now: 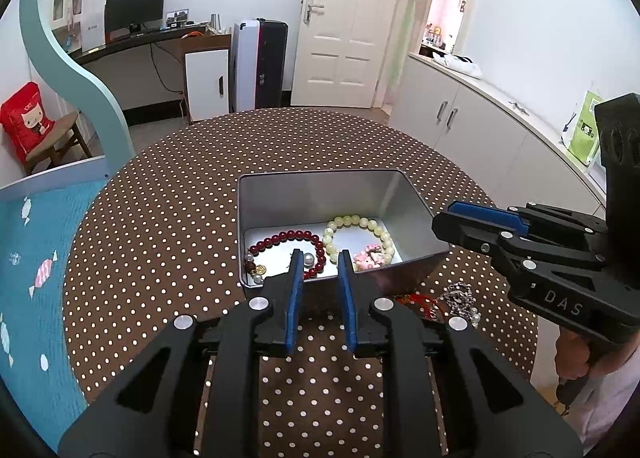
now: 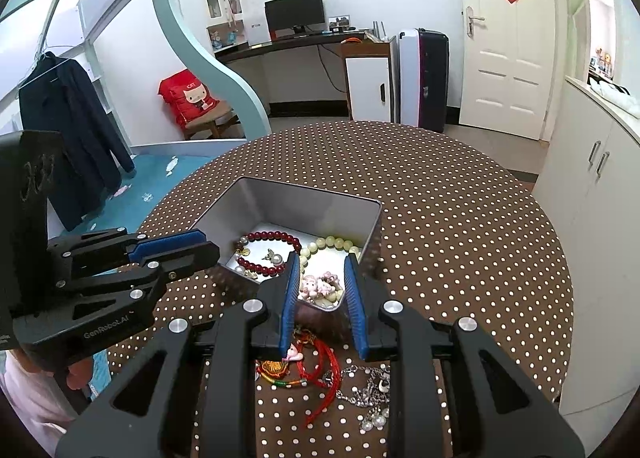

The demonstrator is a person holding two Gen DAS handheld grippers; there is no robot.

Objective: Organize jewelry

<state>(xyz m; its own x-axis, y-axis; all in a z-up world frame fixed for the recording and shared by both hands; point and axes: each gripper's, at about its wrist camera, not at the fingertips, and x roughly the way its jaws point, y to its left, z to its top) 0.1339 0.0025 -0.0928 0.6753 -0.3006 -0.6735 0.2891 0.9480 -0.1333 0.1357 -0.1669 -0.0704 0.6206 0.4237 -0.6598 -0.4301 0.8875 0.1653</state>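
A silver tin stands open on the table. Inside it lie a dark red bead bracelet, a pale yellow bead bracelet and a pink charm bracelet. My left gripper hovers over the tin's near rim, open by a narrow gap with nothing between its blue pads. My right gripper hangs over the tin's near corner, also open and holding nothing. Beneath it on the cloth lie a red cord ornament and a silver chain. Each gripper shows side-on in the other's view.
The round table has a brown polka-dot cloth. A blue bed borders it on the left and white cabinets on the right. A person's hand holds the right gripper's handle.
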